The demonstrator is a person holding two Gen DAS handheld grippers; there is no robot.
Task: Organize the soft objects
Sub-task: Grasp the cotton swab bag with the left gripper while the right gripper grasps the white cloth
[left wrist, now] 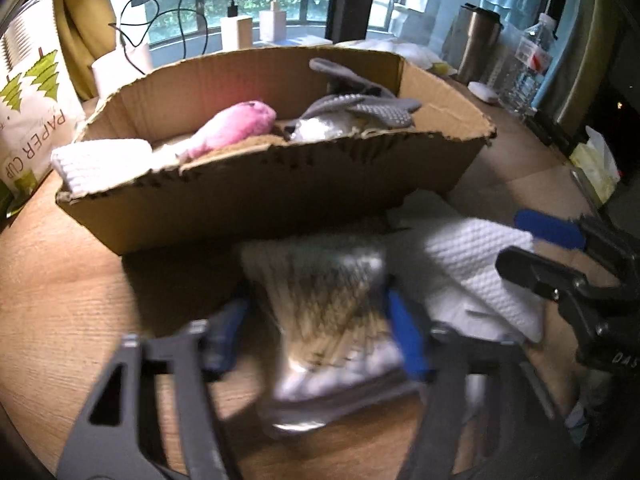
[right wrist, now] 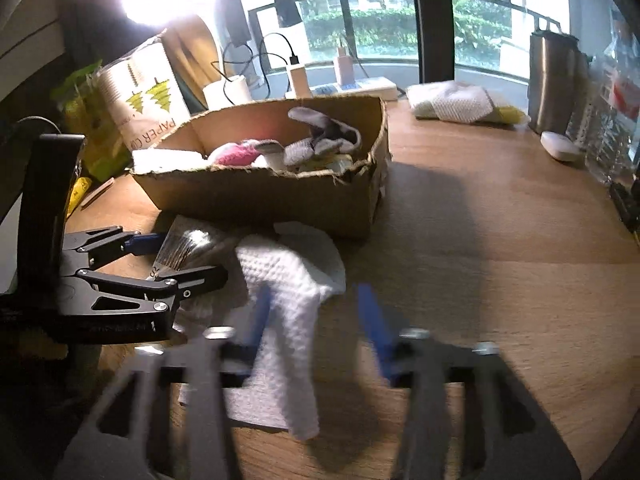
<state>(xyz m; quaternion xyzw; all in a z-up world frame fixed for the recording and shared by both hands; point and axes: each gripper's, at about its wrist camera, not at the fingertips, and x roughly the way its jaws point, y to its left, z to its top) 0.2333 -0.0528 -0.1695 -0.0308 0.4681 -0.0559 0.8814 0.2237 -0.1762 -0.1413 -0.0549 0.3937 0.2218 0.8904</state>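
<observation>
A cardboard box (left wrist: 280, 192) stands on the wooden table and holds a pink plush (left wrist: 236, 124), grey gloves (left wrist: 360, 108) and a white cloth (left wrist: 100, 158). My left gripper (left wrist: 316, 332) is open around a clear pack of cotton swabs (left wrist: 324, 304) in front of the box. A white waffle towel (left wrist: 480, 264) lies right of the pack. In the right wrist view my right gripper (right wrist: 314, 312) is open, with the towel (right wrist: 292, 292) between its blue fingers; the left gripper (right wrist: 168, 256) and the box (right wrist: 272, 200) show there too.
A paper-cup bag (left wrist: 32, 120) stands left of the box. A steel tumbler (right wrist: 552, 84), a water bottle (left wrist: 528, 64), folded cloths (right wrist: 452, 104) and a white soap-like lump (right wrist: 560, 146) sit at the back right. Chargers and cables (left wrist: 236, 28) line the window sill.
</observation>
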